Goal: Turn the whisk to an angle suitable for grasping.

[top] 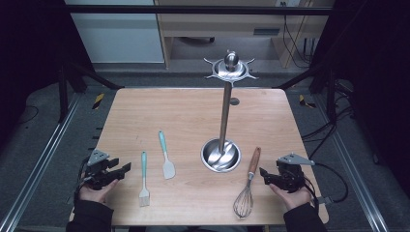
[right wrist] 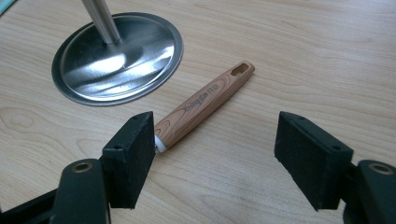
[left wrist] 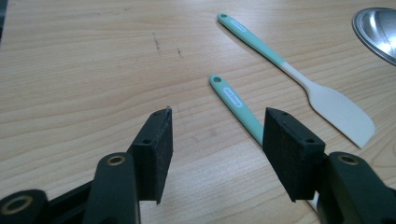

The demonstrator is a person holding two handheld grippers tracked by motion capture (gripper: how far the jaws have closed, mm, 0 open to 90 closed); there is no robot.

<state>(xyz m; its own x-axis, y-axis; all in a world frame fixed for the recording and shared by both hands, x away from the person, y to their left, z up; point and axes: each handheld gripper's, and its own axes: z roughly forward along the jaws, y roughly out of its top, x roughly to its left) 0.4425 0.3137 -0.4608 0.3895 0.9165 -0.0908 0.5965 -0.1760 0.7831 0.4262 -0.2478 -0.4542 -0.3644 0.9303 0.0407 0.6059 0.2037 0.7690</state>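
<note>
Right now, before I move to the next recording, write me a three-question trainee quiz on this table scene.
1. True or false: the wire whisk with the wooden handle hangs on the steel utensil stand.
2. Which lies nearer the left gripper: A, the teal-handled pastry brush, or B, the teal-handled white spatula?
3. Fill in: the right gripper's jaws stand ____.

Key: 1 false, it lies on the wooden table; 2 A; 3 open, holding nothing.
</note>
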